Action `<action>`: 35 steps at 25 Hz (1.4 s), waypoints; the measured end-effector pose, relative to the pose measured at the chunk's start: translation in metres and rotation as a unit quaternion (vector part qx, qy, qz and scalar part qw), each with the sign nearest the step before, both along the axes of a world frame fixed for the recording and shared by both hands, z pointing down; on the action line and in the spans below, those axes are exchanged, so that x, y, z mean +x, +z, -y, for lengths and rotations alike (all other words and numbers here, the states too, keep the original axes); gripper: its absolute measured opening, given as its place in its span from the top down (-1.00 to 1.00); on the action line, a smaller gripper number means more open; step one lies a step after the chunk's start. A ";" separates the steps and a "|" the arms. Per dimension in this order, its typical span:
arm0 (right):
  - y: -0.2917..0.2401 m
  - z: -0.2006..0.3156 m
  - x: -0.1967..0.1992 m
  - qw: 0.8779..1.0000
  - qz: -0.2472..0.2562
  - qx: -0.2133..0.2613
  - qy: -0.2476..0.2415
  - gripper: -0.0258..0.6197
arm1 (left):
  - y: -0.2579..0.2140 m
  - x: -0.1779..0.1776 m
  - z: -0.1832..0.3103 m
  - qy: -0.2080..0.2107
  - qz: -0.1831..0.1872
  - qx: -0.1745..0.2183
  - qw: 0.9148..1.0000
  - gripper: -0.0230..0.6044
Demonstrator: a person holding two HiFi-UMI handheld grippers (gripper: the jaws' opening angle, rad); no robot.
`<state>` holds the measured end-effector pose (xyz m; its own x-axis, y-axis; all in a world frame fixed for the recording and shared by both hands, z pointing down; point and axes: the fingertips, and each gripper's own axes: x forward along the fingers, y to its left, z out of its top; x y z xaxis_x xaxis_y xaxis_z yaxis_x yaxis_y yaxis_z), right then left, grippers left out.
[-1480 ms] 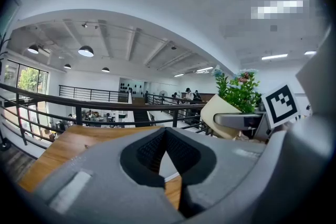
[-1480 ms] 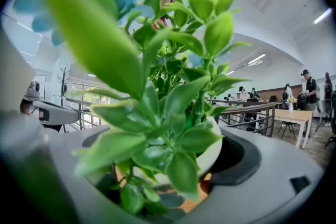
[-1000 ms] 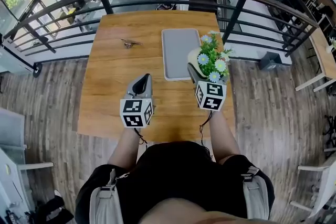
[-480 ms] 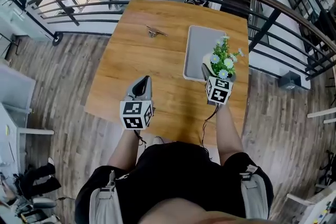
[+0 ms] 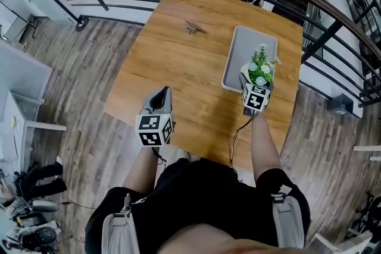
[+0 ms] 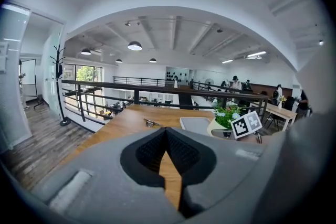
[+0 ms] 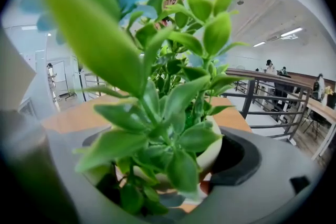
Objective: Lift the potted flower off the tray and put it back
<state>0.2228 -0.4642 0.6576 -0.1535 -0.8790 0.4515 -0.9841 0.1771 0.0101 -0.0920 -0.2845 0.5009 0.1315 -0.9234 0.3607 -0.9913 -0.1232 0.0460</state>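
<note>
1. The left gripper (image 5: 160, 94), grey with a black-and-white marker cube at its back, is held over the near left part of the light brown wooden table (image 5: 178, 68). In its own view the two dark ribbed pads meet at the tips, with only a thin wedge of tabletop showing behind them. The jaws are closed on nothing.
2. A small metal object (image 5: 195, 27) lies on the far half of the table, well apart from both grippers. It is too small to identify.
3. The flat grey rectangular tray (image 5: 253, 40) lies lengthwise on the right side of the table, and its far part is bare.
4. The potted flower (image 5: 259, 66), a cream round pot of green leaves with pale blue and white blooms, is at the near end of the tray. No view shows whether its base rests on the tray or hangs just above it.
5. The right gripper (image 5: 247, 82) reaches in from the near side. In its own view the cream pot sits between the two grey jaws, which press on its sides and grip it. Leaves fill most of that view.
6. A dark curved metal railing (image 5: 333, 9) runs round the far and right edges of the table.
</note>
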 end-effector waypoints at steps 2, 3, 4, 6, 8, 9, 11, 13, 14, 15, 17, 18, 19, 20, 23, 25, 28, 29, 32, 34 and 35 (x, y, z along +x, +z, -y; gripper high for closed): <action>0.015 0.004 -0.002 1.000 -0.002 -0.012 -0.002 -0.71 | 0.000 -0.001 -0.001 -0.001 0.000 -0.002 1.000 0.89; 0.022 0.007 -0.004 1.000 0.000 -0.018 -0.005 -0.71 | -0.001 -0.001 -0.001 -0.001 0.001 -0.002 1.000 0.89; 0.029 0.010 -0.005 1.000 0.002 -0.023 -0.007 -0.71 | -0.001 -0.001 -0.001 -0.001 0.002 -0.002 1.000 0.89; 0.043 0.015 -0.007 0.999 0.002 -0.034 -0.006 -0.71 | -0.002 -0.002 -0.001 0.001 0.004 -0.002 1.000 0.89; 0.055 0.019 -0.007 0.999 -0.002 -0.047 -0.001 -0.71 | -0.002 -0.004 -0.003 0.001 0.006 -0.001 1.000 0.89; 0.061 0.019 -0.007 0.998 -0.004 -0.055 0.000 -0.71 | -0.002 -0.005 -0.004 0.000 0.007 -0.001 1.000 0.89; 0.071 0.020 -0.008 0.998 -0.006 -0.068 0.001 -0.71 | -0.004 -0.009 -0.006 -0.004 0.009 0.000 1.000 0.89; 0.078 0.020 -0.009 0.997 -0.005 -0.074 0.004 -0.71 | -0.006 -0.013 -0.008 -0.007 0.010 0.000 1.000 0.89; 0.081 0.021 -0.008 0.997 -0.003 -0.075 0.007 -0.71 | -0.006 -0.015 -0.008 -0.008 0.011 0.000 1.000 0.89; 0.084 0.022 -0.007 0.997 -0.002 -0.077 0.011 -0.71 | -0.006 -0.016 -0.009 -0.008 0.012 0.000 1.000 0.89; 0.086 0.023 -0.005 0.997 -0.004 -0.077 0.017 -0.71 | -0.008 -0.019 -0.012 -0.009 0.015 0.002 1.000 0.89; 0.086 0.024 -0.004 0.997 -0.010 -0.078 0.017 -0.71 | -0.009 -0.020 -0.014 -0.009 0.017 0.003 1.000 0.89; 0.086 0.024 -0.005 0.996 -0.017 -0.081 0.014 -0.71 | -0.012 -0.021 -0.016 -0.009 0.019 0.005 1.000 0.89; 0.087 0.025 -0.006 0.996 -0.023 -0.085 0.008 -0.71 | -0.014 -0.022 -0.017 -0.009 0.021 0.008 1.000 0.89; 0.091 0.024 -0.008 0.996 -0.022 -0.090 -0.010 -0.70 | -0.020 -0.024 -0.022 -0.007 0.023 0.012 1.000 0.89; 0.086 0.019 -0.003 0.997 -0.013 -0.081 0.007 -0.71 | -0.023 -0.025 -0.025 -0.005 0.022 0.015 1.000 0.89; 0.065 0.011 0.004 0.998 -0.016 -0.039 0.037 -0.71 | -0.026 -0.023 -0.027 0.005 0.020 0.021 1.000 0.89; 0.058 0.008 0.005 0.999 -0.018 -0.027 0.043 -0.71 | -0.027 -0.021 -0.026 0.009 0.019 0.023 1.000 0.89; 0.029 -0.005 0.005 0.999 -0.005 0.009 0.043 -0.71 | -0.028 -0.009 -0.023 0.027 0.011 0.028 0.999 0.89; 0.004 -0.018 0.001 0.999 0.011 0.028 0.031 -0.71 | -0.031 0.000 -0.021 0.042 0.006 0.032 0.999 0.89; -0.009 -0.026 -0.002 0.999 0.017 0.035 0.020 -0.71 | -0.032 0.005 -0.020 0.051 0.003 0.034 0.998 0.89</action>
<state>0.2208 -0.4382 0.6484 -0.1314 -0.9137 0.3845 -0.9905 0.1368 -0.0136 -0.0870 -0.2641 0.4684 0.2240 -0.9278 0.2984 -0.9737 -0.2261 0.0278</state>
